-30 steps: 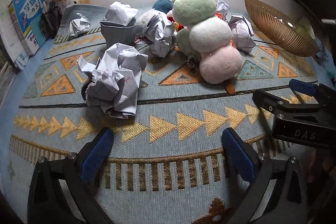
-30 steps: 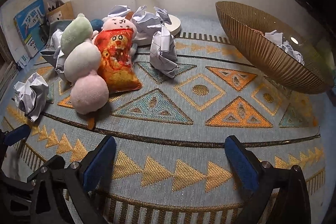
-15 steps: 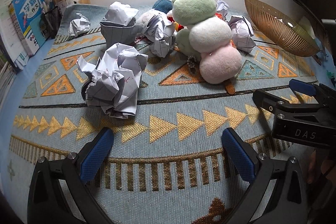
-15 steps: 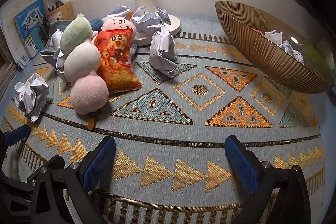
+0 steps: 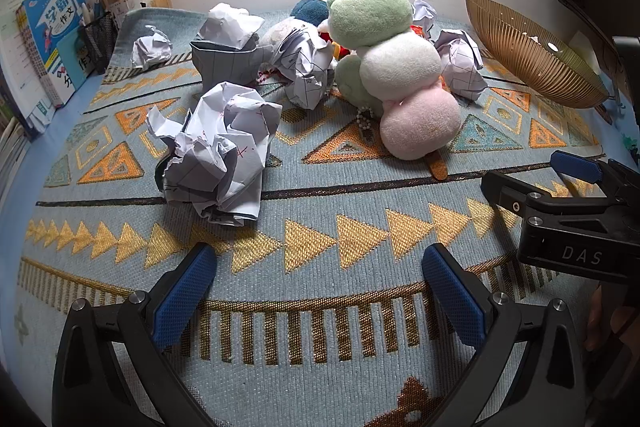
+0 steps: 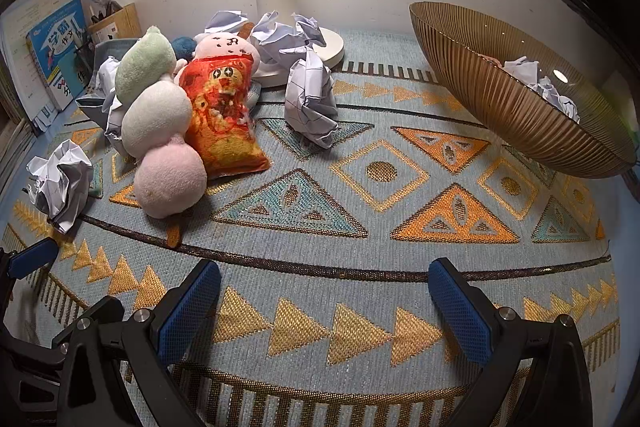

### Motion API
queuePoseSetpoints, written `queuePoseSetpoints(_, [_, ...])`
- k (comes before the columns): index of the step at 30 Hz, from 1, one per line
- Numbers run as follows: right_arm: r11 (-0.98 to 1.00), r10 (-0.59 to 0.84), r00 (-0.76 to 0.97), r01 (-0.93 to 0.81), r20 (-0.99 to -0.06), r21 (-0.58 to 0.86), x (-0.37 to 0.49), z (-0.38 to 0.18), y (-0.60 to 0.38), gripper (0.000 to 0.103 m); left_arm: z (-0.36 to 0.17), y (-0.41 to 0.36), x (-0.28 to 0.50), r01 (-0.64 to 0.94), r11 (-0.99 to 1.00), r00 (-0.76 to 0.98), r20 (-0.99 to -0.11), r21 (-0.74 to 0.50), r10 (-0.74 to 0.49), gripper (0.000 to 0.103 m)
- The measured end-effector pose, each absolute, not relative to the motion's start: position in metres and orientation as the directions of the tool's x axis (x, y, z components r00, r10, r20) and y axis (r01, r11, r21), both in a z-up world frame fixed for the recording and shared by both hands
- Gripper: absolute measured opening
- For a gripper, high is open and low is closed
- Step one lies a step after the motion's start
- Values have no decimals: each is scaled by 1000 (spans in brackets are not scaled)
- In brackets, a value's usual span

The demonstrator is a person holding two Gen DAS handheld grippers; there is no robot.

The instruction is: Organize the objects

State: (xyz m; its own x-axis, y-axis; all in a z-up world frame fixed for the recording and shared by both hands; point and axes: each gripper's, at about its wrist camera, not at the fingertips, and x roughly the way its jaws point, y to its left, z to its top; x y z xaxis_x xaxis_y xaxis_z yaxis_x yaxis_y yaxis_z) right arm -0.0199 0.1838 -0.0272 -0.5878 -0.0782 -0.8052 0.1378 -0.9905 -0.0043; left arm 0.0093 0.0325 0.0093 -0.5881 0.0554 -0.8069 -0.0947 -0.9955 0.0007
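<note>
Left wrist view: The left gripper [image 5: 316,287] is released, its blue-padded fingers [image 5: 184,295] spread wide above the pale blue woven mat with gold and orange triangle patterns [image 5: 320,259], holding nothing. A large crumpled ball of white ruled paper [image 5: 218,153] lies on the mat ahead and to the left of the fingers, apart from them. Behind it stands a grey folded-paper box [image 5: 224,65] with another crumpled sheet in its top. A plush toy of three stacked balls, green, white and pink [image 5: 394,67], lies at centre, with more crumpled paper around it. The ribbed brown bowl [image 5: 532,63] sits at far right. The right gripper [image 5: 568,195] enters from the right edge, low over the mat.

Right wrist view: The right gripper [image 6: 324,307] is likewise released, fingers wide, empty, over the mat [image 6: 360,327]. The bowl [image 6: 500,107] rests tilted at right and contains crumpled white paper [image 6: 540,87]. The plush toy [image 6: 160,131] lies at left, touching an orange-red printed plush pouch [image 6: 222,119]. A crumpled paper ball [image 6: 310,103] lies between the pouch and the bowl. A white lamp base [image 6: 320,51] stands against the wall.
</note>
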Motion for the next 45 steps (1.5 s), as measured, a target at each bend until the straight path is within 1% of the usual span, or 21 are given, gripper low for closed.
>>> queuePoseSetpoints(45, [-991,-76,-589,136,-804,-6,-19,-26,173,103,5,30,5,-92,-996,-587,-808,1,54,103])
